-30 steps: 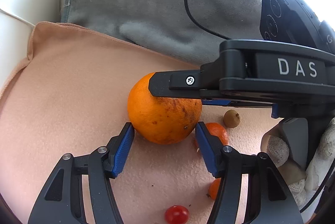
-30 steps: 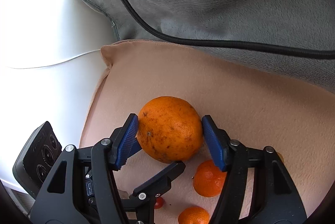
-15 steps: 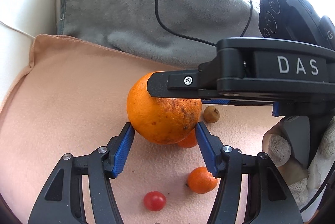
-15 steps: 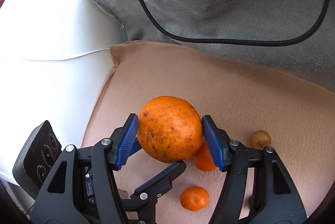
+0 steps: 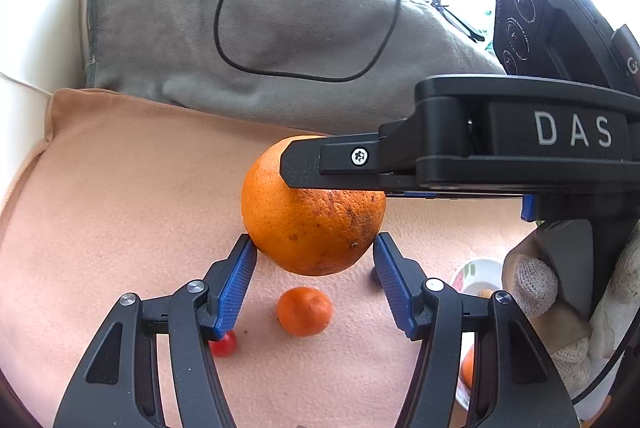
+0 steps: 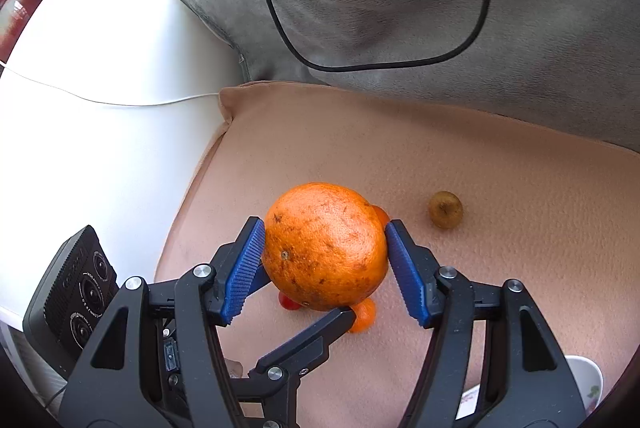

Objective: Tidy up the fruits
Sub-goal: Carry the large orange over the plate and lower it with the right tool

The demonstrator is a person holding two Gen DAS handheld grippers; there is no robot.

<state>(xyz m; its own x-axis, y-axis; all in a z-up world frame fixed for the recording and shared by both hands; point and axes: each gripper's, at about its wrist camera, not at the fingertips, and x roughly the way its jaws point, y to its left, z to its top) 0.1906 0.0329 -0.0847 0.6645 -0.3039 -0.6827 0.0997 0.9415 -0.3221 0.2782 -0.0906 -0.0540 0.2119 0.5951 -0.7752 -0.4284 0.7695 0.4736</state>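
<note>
Above the peach cloth (image 5: 120, 188) the big orange (image 5: 312, 224) hung clear of the surface, pinched from two directions at once; the right gripper (image 6: 325, 255) had both blue pads pressed on its sides, and the left gripper (image 5: 314, 280) cradled it lower down, pads at the lower flanks w/ what looked like contact, tho the fisheye made that hard to swear to. Below lay a small mandarin (image 5: 305, 311), a cherry tomato (image 5: 224, 343) and a brownish fruit (image 6: 445, 210); a patterned bowl (image 5: 480, 270) sat at the right edge, partly hidden.

Doing this well prob. meant moving both hands as one, same pace, same heading; any drift apart would roll the orange out. Squeeze should be steady, not harder; the peel is slick and round. Best to carry it over the bowl, lower until it rests, then let go one gripper at a time.
</note>
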